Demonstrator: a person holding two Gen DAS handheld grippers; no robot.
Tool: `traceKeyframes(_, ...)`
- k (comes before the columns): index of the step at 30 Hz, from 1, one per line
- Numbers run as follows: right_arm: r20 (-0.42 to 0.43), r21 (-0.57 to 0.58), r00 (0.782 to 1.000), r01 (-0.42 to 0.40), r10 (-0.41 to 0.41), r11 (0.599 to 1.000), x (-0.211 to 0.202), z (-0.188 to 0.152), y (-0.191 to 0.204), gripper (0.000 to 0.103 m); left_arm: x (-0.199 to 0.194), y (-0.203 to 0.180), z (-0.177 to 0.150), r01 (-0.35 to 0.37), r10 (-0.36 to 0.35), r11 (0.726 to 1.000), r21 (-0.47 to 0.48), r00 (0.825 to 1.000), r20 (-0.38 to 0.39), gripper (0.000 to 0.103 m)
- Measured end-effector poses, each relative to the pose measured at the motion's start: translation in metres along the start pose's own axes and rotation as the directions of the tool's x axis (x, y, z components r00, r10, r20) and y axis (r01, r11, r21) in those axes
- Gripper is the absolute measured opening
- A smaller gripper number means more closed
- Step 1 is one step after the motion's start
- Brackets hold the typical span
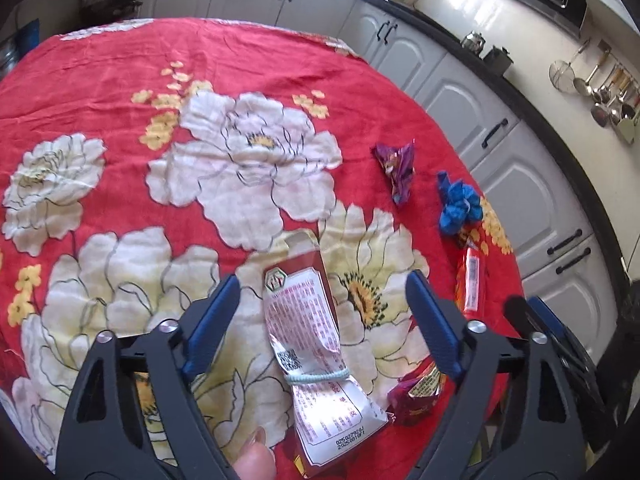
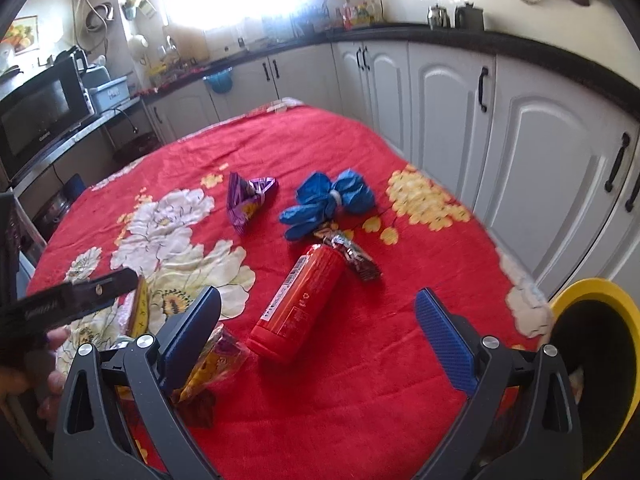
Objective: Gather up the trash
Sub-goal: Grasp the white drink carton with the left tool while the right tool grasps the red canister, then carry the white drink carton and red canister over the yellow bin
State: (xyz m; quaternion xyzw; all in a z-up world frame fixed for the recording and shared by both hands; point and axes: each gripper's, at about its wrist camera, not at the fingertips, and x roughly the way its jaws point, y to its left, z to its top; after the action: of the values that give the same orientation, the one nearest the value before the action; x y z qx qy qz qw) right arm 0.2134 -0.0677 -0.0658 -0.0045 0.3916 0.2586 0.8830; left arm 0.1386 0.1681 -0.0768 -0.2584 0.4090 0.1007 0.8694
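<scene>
Left wrist view
- Left gripper (image 1: 322,292): fingers spread wide in the lower half of the frame, pinching nothing; blue pads face inward.
- Red-and-white packet (image 1: 310,340): lies flat between the spread fingers, lower centre, cinched by a pale elastic band (image 1: 318,378); touches neither finger.
- Small red-purple wrapper (image 1: 416,398): lower right, just beside the packet's lower end and partly under the right-hand finger.
- Purple foil wrapper (image 1: 398,166): crumpled, right of centre, well apart from the gripper.
- Blue crumpled bundle (image 1: 458,204): right of the purple wrapper, near the cloth's edge.
- Red tube pack (image 1: 472,280): right side, below the blue bundle, partly cut off by the other gripper's dark frame.
- Floral tablecloth (image 1: 120,80): red with big white flowers, fills most of the frame.
- Cabinets (image 1: 520,184): white doors, curving down the right side.

Right wrist view
- Right gripper (image 2: 318,310): fingers spread wide at the bottom, gripping nothing.
- Red tube pack (image 2: 298,306): centre, lying tilted between the fingertips, touching neither; crumpled foil at its upper end.
- Blue crumpled bundle (image 2: 332,202): above the tube, tied at the middle.
- Purple foil wrapper (image 2: 248,198): left of the blue bundle.
- Yellow-purple wrapper (image 2: 212,368): lower left, partly behind the left-hand finger.
- Yellow-rimmed bin (image 2: 600,364): lower right edge, dark inside, beside the table.
</scene>
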Motion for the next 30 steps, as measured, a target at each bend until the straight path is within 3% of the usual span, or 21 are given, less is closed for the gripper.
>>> traceKeyframes(11, -0.114, 0.076, 0.991, -0.067, 0.075, 0.995, 0.044, 0.003, -0.001, 0.065, 0.018, 0.011, -0.005, 0.006, -0.007, 1.0, -0.024, 0.999, -0.041, 0.047)
traceKeyframes(15, -0.122, 0.078, 0.991, -0.05, 0.06, 0.996, 0.051, 0.003, -0.001, 0.055, 0.021, 0.014, -0.005, 0.008, -0.009, 1.0, -0.027, 0.999, -0.037, 0.034)
traceKeyframes(19, -0.116, 0.069, 0.992, -0.041, 0.049, 0.997, 0.051, 0.0, -0.003, 0.042, 0.022, 0.016, -0.004, 0.023, -0.024, 0.999, -0.029, 0.999, -0.037, 0.033)
traceKeyframes(30, -0.102, 0.05, 0.993, -0.057, 0.062, 0.997, 0.028, -0.018, -0.014, 0.035, 0.018, 0.014, -0.003, 0.038, -0.038, 0.999, -0.017, 0.999, -0.024, 0.03)
